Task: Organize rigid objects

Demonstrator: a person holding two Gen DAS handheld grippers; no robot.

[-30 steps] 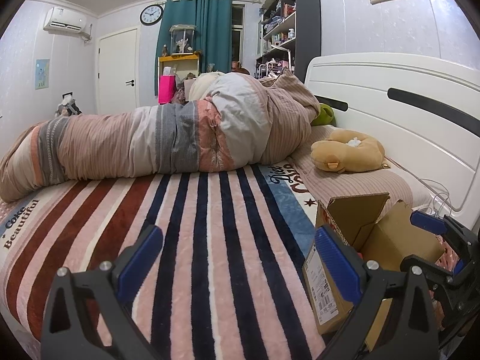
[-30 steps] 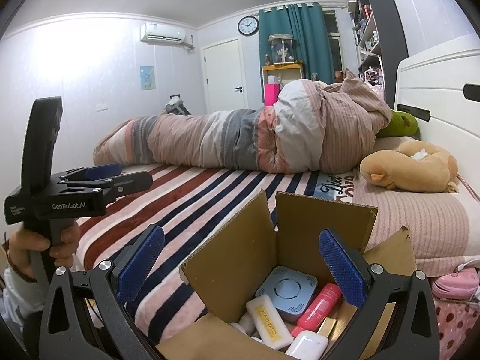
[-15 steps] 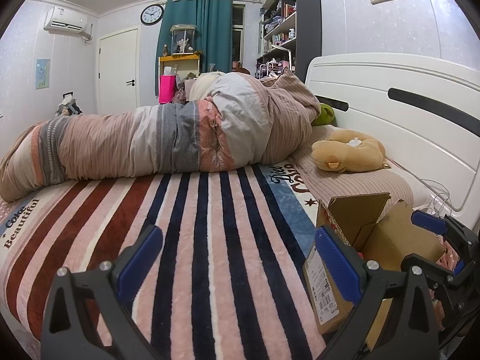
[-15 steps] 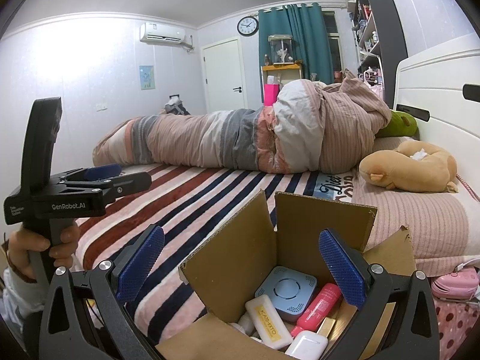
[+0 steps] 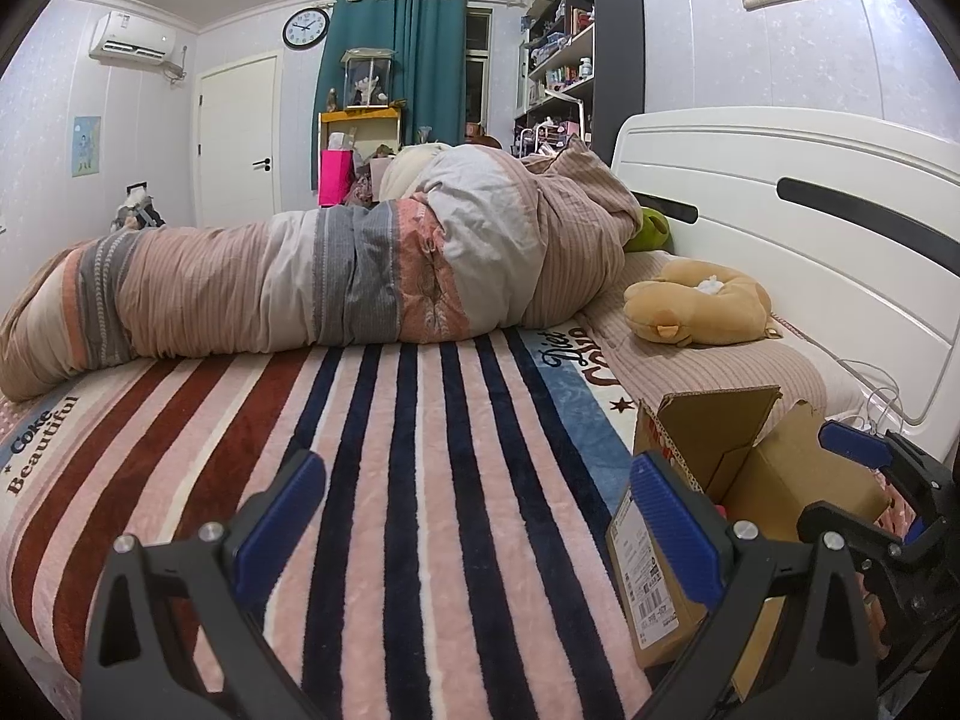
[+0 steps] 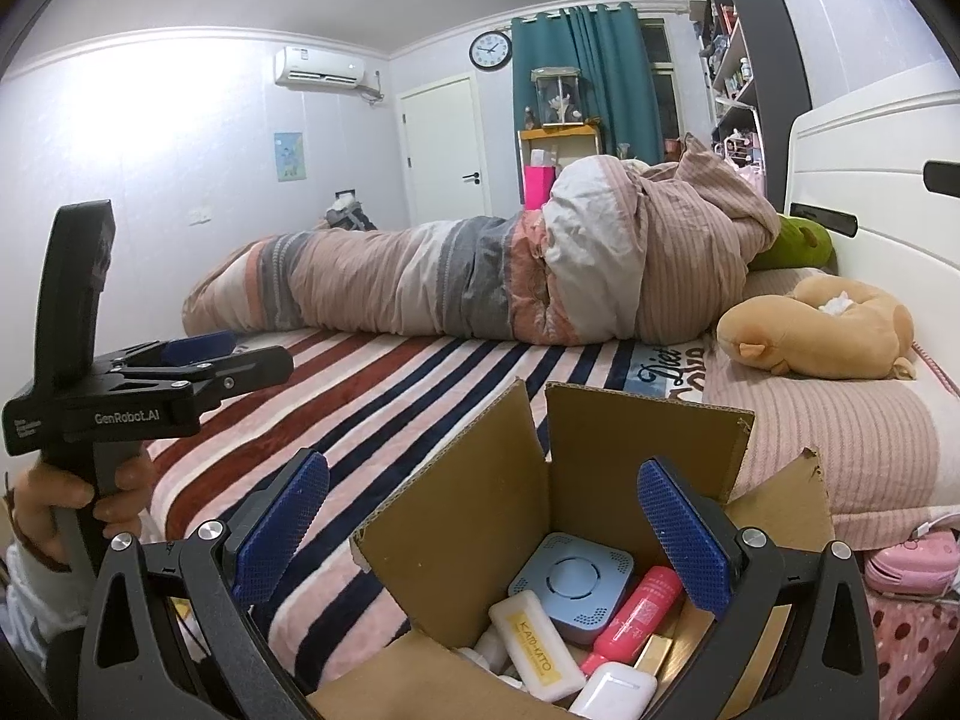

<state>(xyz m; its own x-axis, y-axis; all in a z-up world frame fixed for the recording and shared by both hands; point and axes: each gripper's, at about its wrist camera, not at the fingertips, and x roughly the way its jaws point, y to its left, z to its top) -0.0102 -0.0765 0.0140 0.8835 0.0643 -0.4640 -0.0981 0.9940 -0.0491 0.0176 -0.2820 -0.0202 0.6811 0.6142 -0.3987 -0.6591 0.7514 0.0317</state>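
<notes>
An open cardboard box (image 6: pixel 480 516) sits on the striped blanket at the near right of the bed; it also shows in the left wrist view (image 5: pixel 714 480). Inside lie a blue square device (image 6: pixel 570 585), a pink tube (image 6: pixel 636 612), a white bottle with a yellow label (image 6: pixel 534 642) and a white case (image 6: pixel 612 693). My right gripper (image 6: pixel 483 531) is open and empty, hovering over the box mouth. My left gripper (image 5: pixel 480 531) is open and empty above the blanket, left of the box; from the side it shows in the right wrist view (image 6: pixel 198 360).
A rolled quilt (image 5: pixel 336 282) lies across the far side of the bed. A tan plush toy (image 5: pixel 696 309) rests on the pillow by the white headboard (image 5: pixel 810 240). A pink case (image 6: pixel 912 561) lies right of the box. The striped blanket (image 5: pixel 390 480) spreads left.
</notes>
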